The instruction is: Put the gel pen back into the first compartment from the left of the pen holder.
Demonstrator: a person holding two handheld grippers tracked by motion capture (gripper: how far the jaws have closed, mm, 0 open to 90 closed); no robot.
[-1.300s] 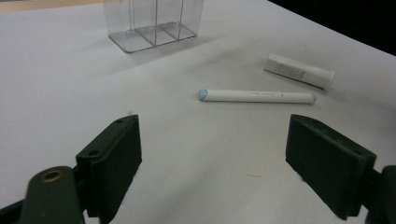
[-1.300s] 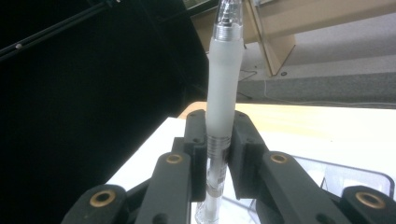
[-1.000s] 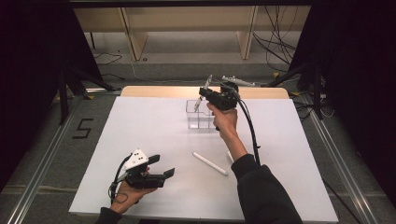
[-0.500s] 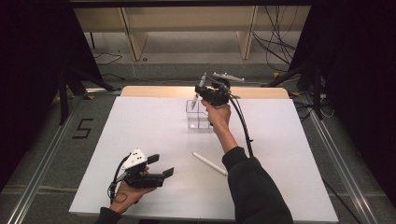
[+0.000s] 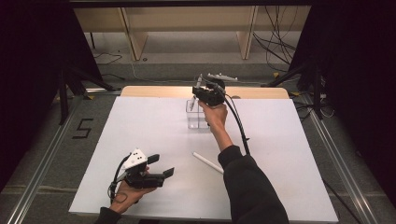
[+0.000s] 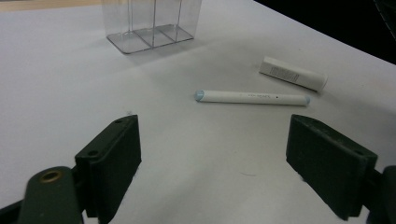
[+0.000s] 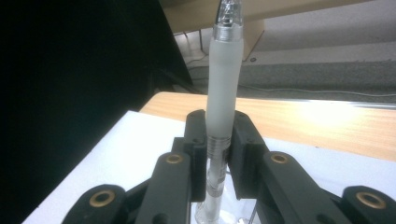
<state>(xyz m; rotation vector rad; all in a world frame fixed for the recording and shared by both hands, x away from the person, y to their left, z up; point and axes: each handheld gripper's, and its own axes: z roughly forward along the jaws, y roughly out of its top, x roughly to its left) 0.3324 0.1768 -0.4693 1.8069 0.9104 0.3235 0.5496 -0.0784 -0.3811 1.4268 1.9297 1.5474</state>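
1. The right gripper (image 5: 201,94) has its jaws clenched on a pen (image 7: 223,93), held near the bench's far edge.
2. The pen stands upright, its long axis vertical, lower end just over the clear holder (image 5: 197,114).
3. Judged next: straight down into a compartment; which one, I cannot tell.
4. The left gripper (image 5: 159,168) rests near the bench's near edge, jaws released, nothing between them.
5. A second pen (image 6: 252,97) lies flat ahead of it, beside an eraser (image 6: 293,73).

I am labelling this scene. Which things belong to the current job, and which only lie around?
In the job:
- right gripper, shut on the pen
- clear holder under it

Lying about:
- white marker
- white tube
- left gripper, open
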